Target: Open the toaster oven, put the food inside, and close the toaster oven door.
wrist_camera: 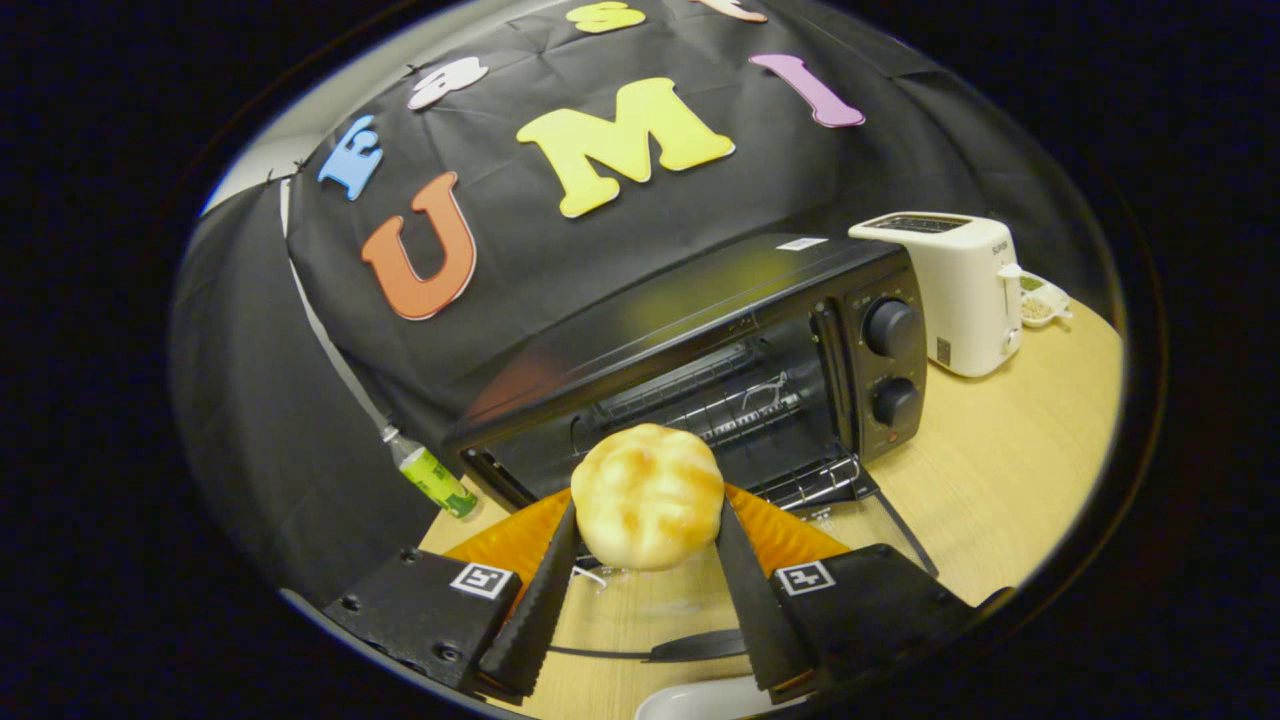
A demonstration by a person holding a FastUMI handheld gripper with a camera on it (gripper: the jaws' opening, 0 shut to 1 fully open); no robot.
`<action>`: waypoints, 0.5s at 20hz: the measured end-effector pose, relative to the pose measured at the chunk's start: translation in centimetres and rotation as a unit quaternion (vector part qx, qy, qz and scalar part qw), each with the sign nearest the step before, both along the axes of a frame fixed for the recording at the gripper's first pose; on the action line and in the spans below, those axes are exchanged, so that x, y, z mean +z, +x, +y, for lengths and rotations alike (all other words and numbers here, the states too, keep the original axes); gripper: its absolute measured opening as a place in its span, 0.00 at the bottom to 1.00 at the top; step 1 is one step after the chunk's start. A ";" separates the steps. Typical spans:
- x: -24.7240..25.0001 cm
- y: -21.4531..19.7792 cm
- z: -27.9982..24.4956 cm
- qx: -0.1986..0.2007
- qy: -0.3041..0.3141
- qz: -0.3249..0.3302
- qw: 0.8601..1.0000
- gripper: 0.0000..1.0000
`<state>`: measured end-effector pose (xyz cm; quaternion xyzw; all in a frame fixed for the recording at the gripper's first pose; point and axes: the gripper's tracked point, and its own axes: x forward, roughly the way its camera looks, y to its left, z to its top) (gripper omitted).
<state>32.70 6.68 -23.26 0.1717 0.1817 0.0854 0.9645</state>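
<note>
Both fingers of my gripper are clamped on the round, golden-brown toasted bun, one pressing each side, so it's held up off the pale wooden table and sits right in front of the oven mouth.

Beyond the bun is the black metal toaster oven with its glass door already dropped open, lying flat toward me, and the wire rack showing inside. So by my read I'm mid "put the food inside".

How I'd do it well: keep the grip steady, go straight ahead over the open door, stay above the door glass and the rack's front edge, and set the bun toward the middle of the rack before letting go. Too low and I'd likely clip the rack.

Orientation: the oven's long axis runs side to side across my view, tilted a bit, mouth facing me, two round black knobs on its right end. Bun's basically round, no real long axis.

Past the oven stands a cream plastic pop-up toaster; a green-labelled bottle leans by the oven's left end.
</note>
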 end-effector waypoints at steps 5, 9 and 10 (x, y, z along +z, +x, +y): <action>-0.7 5.1 -1.6 -0.041 -0.016 -0.004 0.999 0.81; -1.1 8.6 -2.3 -0.072 -0.034 -0.013 0.997 0.81; -1.4 9.2 -2.3 -0.074 -0.043 -0.015 0.996 0.81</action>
